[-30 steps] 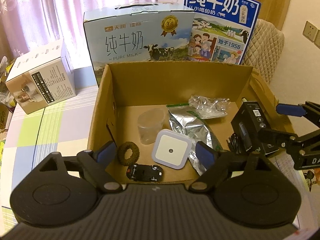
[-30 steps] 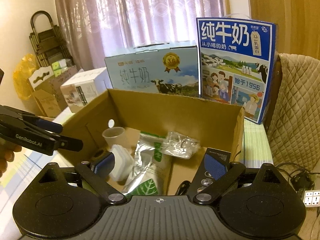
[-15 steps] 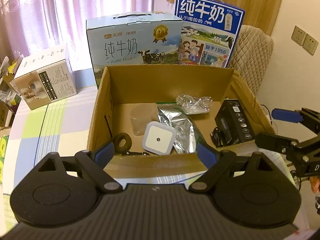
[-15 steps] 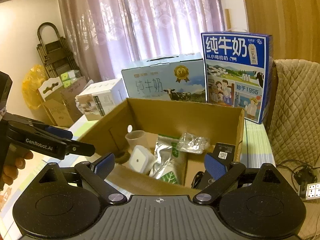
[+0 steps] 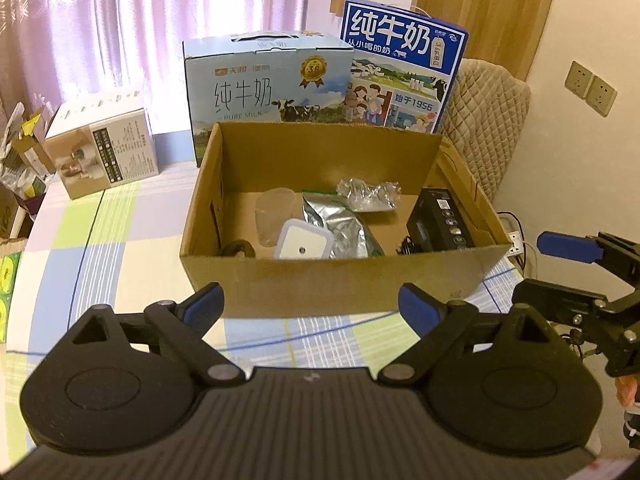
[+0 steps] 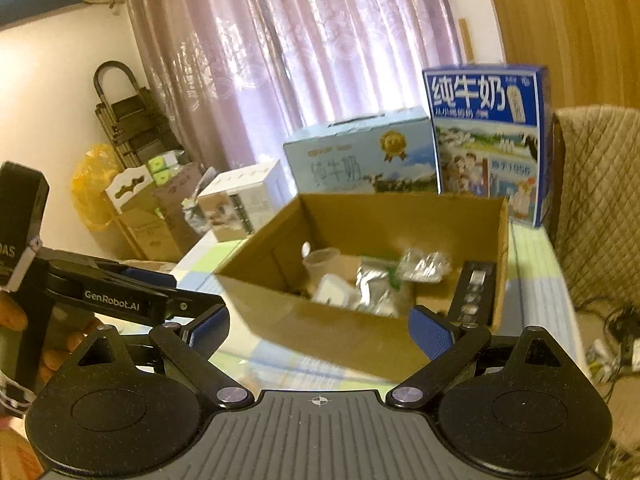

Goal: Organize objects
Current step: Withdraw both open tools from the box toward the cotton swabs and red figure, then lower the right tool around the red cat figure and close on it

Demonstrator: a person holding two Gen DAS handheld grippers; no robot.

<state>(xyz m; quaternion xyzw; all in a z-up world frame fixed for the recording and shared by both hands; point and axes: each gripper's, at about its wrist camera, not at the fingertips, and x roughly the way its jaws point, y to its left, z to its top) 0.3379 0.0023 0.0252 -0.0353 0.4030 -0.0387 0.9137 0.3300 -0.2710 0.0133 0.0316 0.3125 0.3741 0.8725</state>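
Sitting on the checked worktop (image 5: 100,248), one cardboard box (image 5: 340,284) holds six things; both hand-held grippers, left (image 5: 312,304) just widened and right (image 6: 320,330), gape empty.

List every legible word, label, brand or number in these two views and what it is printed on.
"纯牛奶", "PURE MILK": pale blue milk carton.
"纯牛奶", "始于1956": dark blue milk carton.
"GenRobot.AI": side of the left hand-held gripper.
Too small to read: panel text on the white box, labels on the black device in the cardboard box, the gold medal's number, and the smaller line under the dark blue carton's title.
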